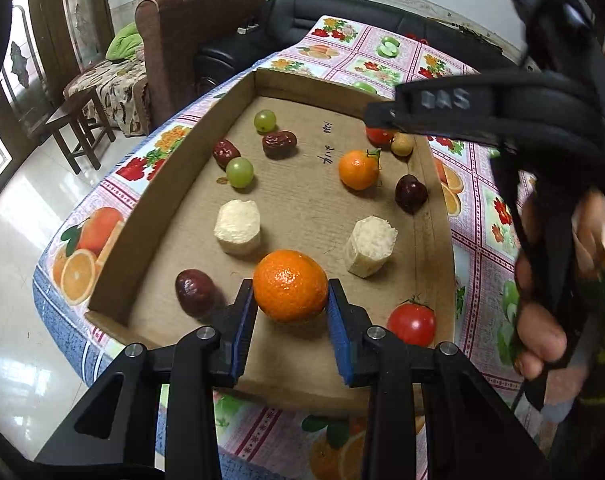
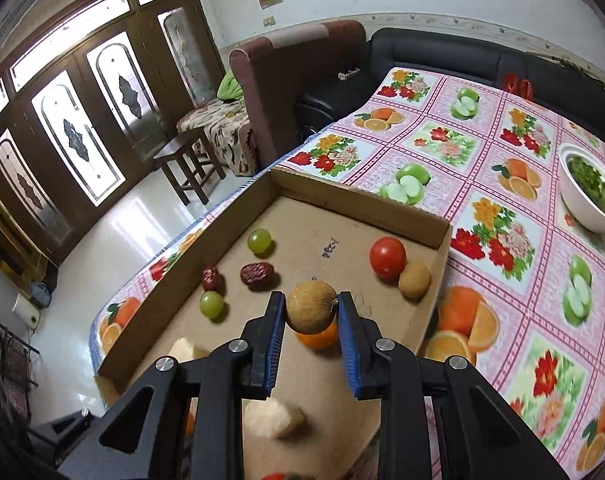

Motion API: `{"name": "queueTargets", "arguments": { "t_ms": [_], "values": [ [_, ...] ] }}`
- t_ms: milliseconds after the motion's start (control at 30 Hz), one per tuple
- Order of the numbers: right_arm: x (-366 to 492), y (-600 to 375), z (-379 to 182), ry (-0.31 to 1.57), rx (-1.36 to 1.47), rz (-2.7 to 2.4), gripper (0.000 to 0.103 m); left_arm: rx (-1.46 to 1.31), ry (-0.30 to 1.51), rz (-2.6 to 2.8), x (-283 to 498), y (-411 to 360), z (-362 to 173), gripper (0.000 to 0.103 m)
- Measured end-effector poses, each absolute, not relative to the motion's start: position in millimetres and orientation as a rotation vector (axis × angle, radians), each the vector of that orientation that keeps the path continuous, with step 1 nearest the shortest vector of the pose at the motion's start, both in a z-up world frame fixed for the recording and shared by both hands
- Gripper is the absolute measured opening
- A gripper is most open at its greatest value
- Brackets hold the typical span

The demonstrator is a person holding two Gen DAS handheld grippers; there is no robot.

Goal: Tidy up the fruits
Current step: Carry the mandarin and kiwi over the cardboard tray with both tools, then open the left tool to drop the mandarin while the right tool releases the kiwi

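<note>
1. Two grippers, both busy: left gripper [image 1: 290, 304] clamped on big orange [image 1: 290, 286], right gripper [image 2: 311, 316] pinching brown longan [image 2: 311, 307] above cardboard tray [image 2: 366, 208].
2. Under tray: fruit-print tablecloth [image 2: 502, 184].
3. Around: glossy white floor [image 2: 114, 248], wooden doors [image 2: 62, 120], black sofa [image 2: 442, 52].

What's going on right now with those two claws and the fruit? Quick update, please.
Left gripper clamped on orange, low over cardboard tray. Right gripper shut on brown longan, carried above tray. Nothing blocking either.
</note>
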State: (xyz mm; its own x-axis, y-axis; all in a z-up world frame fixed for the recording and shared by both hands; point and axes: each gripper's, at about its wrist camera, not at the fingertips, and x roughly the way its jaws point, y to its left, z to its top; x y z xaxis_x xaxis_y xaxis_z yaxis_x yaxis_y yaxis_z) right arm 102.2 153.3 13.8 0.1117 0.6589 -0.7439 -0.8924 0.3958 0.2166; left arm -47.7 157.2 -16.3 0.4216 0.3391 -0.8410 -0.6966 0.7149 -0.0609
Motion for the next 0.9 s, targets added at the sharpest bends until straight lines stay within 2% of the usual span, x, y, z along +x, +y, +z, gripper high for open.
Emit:
{"name": "queueTargets", "arguments": {
  "t_ms": [900],
  "values": [
    [126, 221, -38, 0.994, -0.493, 1.151, 0.026, -0.424, 0.992, 0.687, -17, 165, -34, 0.032]
  ]
}}
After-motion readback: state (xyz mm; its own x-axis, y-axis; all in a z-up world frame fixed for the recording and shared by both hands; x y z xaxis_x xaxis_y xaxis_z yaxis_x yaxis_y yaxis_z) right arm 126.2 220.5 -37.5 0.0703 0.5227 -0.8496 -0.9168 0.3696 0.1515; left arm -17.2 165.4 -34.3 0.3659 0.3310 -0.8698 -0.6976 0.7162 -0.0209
